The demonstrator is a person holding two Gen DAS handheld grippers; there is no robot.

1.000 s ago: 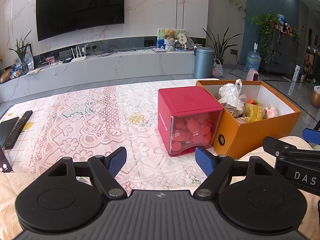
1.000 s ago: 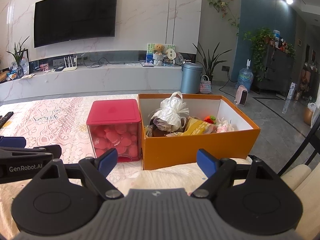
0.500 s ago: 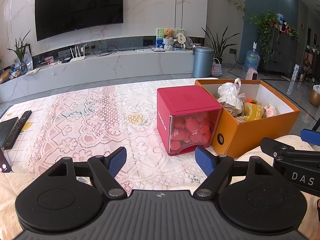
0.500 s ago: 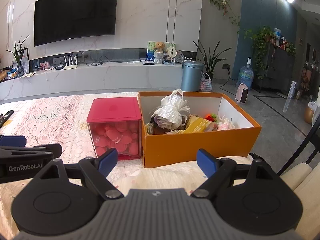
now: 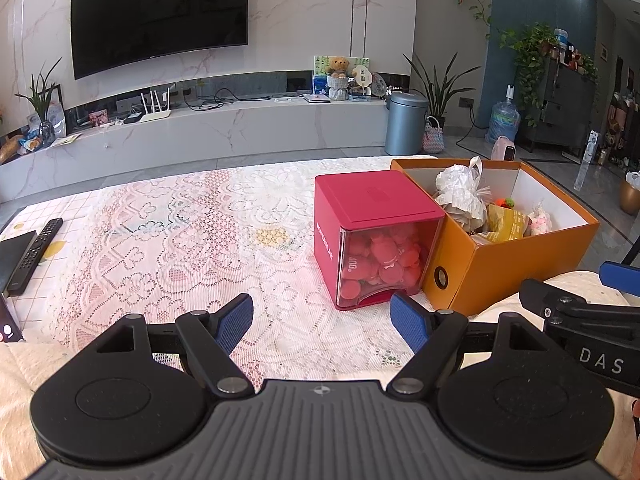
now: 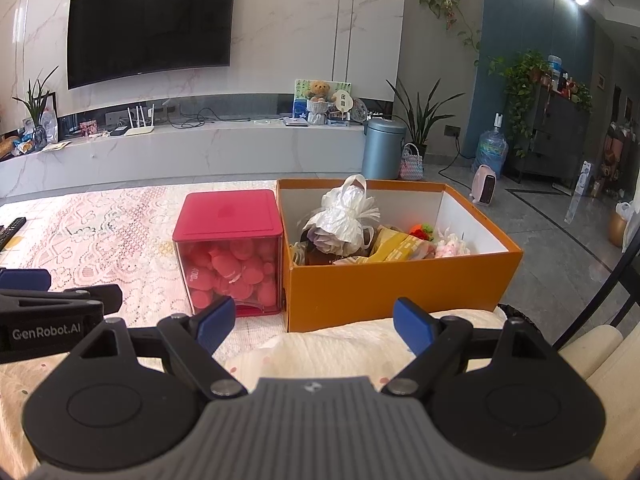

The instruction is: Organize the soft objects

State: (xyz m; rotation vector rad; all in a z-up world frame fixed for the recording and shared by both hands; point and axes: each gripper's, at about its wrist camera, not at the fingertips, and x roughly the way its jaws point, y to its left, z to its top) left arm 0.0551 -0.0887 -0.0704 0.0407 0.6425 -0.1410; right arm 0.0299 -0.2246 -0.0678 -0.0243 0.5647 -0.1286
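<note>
Two grippers wait low over the table, both tipped down a little.

The left gripper (image 5: 321, 319) is wide open and holds nothing; the red box (image 5: 374, 236) sits at its 1 o'clock. The right gripper (image 6: 308, 322) is wide open and empty too, with the orange box (image 6: 400, 280) of soft things at 12 o'clock, touching the red box.

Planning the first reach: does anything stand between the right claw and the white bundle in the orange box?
Yes. The orange box's near wall stands between the open right claw and the white bundle, so a level reach is blocked; from above nothing visible is.
</note>
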